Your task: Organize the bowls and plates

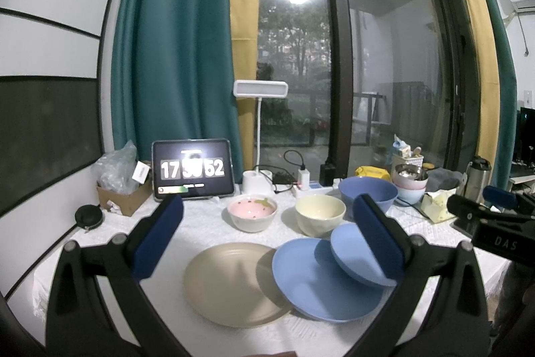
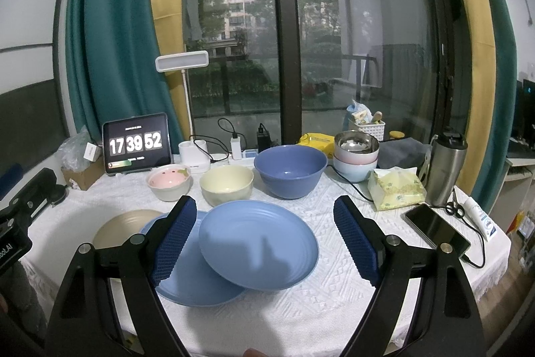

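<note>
We judge the sorting barely begun. On the surface (image 2: 301, 300), three plates lie loosely overlapped rather than stacked: a beige plate (image 2: 128, 225) at the left, a large blue plate (image 2: 187, 283) partly over it, and a smaller blue plate (image 2: 259, 243) tilted with one edge resting on the large one. Behind them three bowls stand in a row, each apart from the others: a pink strawberry bowl (image 2: 169, 182), a cream bowl (image 2: 227, 184) and a big blue bowl (image 2: 290, 170). Further right a small stack (image 2: 356, 156) already stands, seemingly a metal bowl nested in a pink and a pale blue one; we cannot tell whether it belongs to the task.

Our left hand-held gripper (image 1: 267, 233) and right hand-held gripper (image 2: 264, 236) both hover above the plates, jaws spread wide and holding nothing.

Left to do, as we judge: square the three plates into one pile and nest the three loose bowls.
</note>
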Motion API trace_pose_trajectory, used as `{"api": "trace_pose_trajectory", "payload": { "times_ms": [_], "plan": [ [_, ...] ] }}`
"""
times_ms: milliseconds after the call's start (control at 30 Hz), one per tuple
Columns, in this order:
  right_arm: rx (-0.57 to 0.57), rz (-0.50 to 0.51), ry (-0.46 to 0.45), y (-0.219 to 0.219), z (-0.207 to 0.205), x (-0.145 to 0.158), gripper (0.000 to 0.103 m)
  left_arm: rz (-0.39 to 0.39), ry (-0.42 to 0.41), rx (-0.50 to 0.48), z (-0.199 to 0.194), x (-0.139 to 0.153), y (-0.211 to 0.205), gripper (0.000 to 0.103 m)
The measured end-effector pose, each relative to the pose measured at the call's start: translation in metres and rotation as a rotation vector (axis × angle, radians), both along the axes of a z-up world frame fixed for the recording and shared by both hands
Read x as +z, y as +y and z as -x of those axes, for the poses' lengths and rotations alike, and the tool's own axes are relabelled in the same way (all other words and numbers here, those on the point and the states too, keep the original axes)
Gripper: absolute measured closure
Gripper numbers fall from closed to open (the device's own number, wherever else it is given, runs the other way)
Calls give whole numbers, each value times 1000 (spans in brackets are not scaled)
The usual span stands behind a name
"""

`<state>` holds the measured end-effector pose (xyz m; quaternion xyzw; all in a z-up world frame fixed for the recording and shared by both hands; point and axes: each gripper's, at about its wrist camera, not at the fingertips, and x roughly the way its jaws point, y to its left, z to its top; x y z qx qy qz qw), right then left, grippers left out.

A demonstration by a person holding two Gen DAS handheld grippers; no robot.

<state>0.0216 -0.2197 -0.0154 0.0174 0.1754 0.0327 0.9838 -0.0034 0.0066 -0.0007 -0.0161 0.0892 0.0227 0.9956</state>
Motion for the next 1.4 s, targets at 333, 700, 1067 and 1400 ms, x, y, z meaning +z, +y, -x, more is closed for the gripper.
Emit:
{"api": "trace_pose_trajectory", "payload": {
  "times_ms": [333, 700, 1067, 1400],
  "plan": [
    [0, -2, 3, 2, 2, 0, 16, 0, 3, -1, 0, 0, -1, 1],
    [0, -7, 13, 4, 1, -7, 16, -7, 17, -8, -3, -3, -5, 1],
    [-21, -41, 99, -15, -23, -32, 16, -45, 107, -43, -41, -19, -30, 1],
    [-31, -95, 207, -44, -67, -68, 16, -105, 234, -65, -91, -45, -64, 1]
  ]
}}
